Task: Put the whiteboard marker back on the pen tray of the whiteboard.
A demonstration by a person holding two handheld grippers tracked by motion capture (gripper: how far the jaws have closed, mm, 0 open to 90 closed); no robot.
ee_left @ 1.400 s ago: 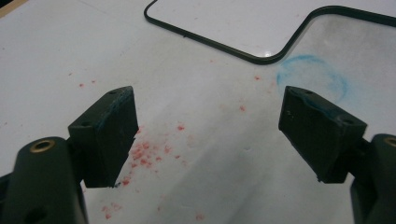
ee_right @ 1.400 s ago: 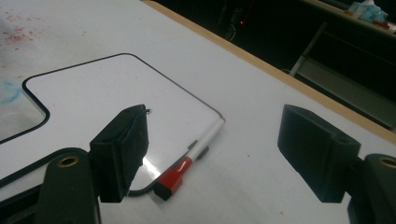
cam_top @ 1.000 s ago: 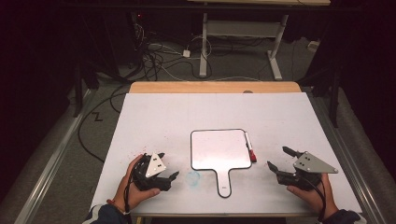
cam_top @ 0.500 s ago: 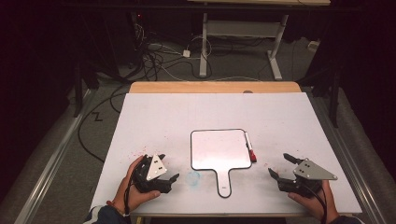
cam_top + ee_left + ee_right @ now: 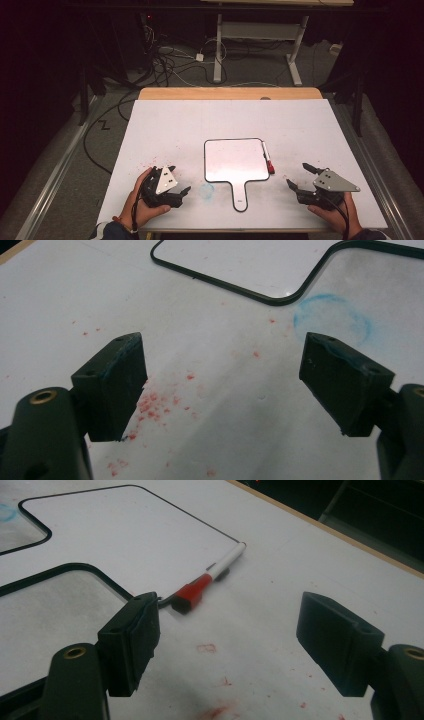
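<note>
- Marker (image 5: 210,576) is what the right claw (image 5: 301,177) faces: a white barrel with a red cap, lying flat along the right edge of the whiteboard (image 5: 234,160), its cap end toward the person.
- Nearest the person, both claws sit low at the front edge of the bench (image 5: 165,125), one on either side of the whiteboard's handle, each held in a hand (image 5: 141,205).
- The left claw (image 5: 180,181) is just left of the handle with its jaws spread wide and nothing between them; its own view shows bare bench with red specks (image 5: 150,405) ahead of it.
- A faint blue ring stain (image 5: 332,320) lies between that claw and the whiteboard's lower left corner.
- The right claw, to the right of the handle, is also spread wide and empty.
- In the right gripper view the marker lies ahead of the claw and left of the jaws' midline, its red cap close beside the left jaw's tip but apart from it.
- Judging by this, the right claw is lined up for a pick, and would need to shift toward the whiteboard to bracket the barrel.
- Resting against the whiteboard's rim likely keeps the marker from rolling.
- Beyond the whiteboard the bench runs back to a wooden strip (image 5: 230,93).
</note>
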